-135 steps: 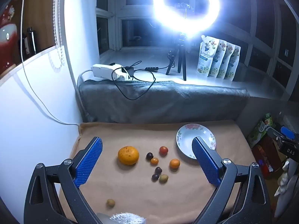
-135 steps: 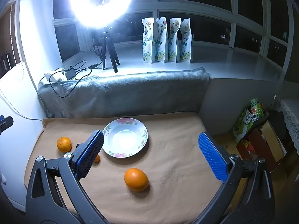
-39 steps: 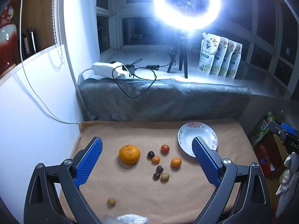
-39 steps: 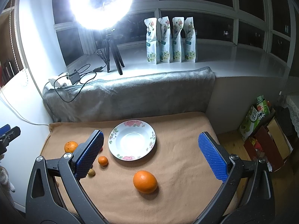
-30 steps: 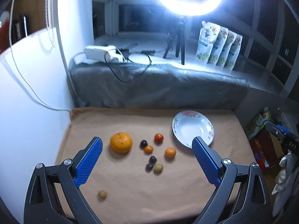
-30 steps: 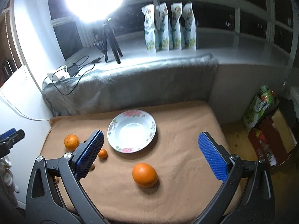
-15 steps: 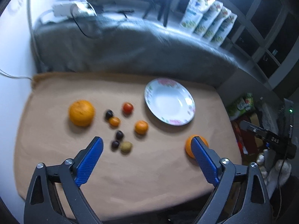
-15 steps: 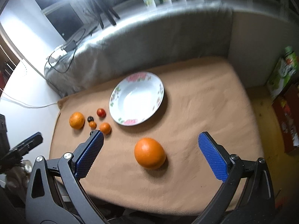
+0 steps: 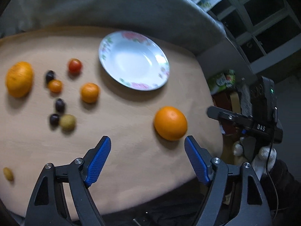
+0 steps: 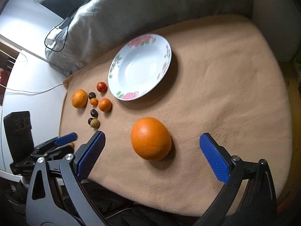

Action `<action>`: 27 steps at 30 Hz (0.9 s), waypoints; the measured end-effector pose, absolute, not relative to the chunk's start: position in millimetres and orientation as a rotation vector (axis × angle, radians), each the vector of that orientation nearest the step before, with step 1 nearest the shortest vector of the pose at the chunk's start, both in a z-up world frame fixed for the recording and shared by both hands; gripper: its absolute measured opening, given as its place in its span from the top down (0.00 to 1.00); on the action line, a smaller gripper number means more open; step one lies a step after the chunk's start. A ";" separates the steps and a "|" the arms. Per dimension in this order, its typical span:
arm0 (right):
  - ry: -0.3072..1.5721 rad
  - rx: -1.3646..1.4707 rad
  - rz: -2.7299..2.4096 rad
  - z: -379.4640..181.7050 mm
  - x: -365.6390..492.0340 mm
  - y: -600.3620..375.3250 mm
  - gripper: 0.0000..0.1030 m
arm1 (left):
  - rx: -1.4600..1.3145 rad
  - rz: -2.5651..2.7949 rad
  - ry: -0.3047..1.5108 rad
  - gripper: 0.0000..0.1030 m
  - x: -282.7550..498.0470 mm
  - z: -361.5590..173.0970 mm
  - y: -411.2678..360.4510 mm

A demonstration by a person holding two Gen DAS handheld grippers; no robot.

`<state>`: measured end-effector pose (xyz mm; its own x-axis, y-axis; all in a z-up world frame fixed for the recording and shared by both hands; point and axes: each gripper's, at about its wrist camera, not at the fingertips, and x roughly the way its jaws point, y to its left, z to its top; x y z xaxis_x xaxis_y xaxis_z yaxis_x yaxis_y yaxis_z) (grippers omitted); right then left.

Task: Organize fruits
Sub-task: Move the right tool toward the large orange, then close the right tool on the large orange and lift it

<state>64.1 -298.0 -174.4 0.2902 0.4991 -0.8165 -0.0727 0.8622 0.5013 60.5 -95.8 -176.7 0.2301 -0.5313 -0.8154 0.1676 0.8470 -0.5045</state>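
Note:
An empty white floral plate [image 9: 134, 60] [image 10: 140, 66] sits on the tan cloth. A large orange [image 9: 170, 123] [image 10: 150, 139] lies in front of it. To the left lie a tangerine [image 9: 19, 79] [image 10: 79, 98], a small orange [image 9: 89, 92] [image 10: 104, 104], a red tomato [image 9: 75, 66] [image 10: 101, 86], several dark grapes and a tan fruit [image 9: 67, 122]. My left gripper [image 9: 147, 156] is open and empty above the cloth's front. My right gripper [image 10: 151, 157] is open and empty, with the large orange lying between its fingers.
A grey rolled blanket [image 10: 150, 9] borders the far edge of the cloth [image 10: 225, 94]. A small tan fruit [image 9: 7, 173] lies at the front left. The other gripper shows at the right edge [image 9: 244, 122] and at the left [image 10: 47, 146]. Bags and boxes [image 9: 223, 81] stand past the table's right end.
Both grippers have tilted down and moved closer to the table. The large orange now lies between my right gripper's fingers. Both stay open.

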 end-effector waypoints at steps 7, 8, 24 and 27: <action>1.280 0.425 0.452 -195.5 73.8 -292.1 0.05 | -0.344 -0.592 1.319 0.28 66.3 -202.2 -124.9; 1.284 0.427 0.458 -197.3 74.9 -291.0 0.06 | -0.344 -0.601 1.325 0.29 67.1 -204.2 -129.1; 1.362 0.419 0.533 -222.7 88.9 -274.7 0.18 | -0.427 -0.648 1.394 0.38 80.5 -234.0 -152.2; 1.377 0.411 0.538 -227.5 91.1 -271.4 0.18 | -0.437 -0.651 1.401 0.43 80.6 -237.1 -151.6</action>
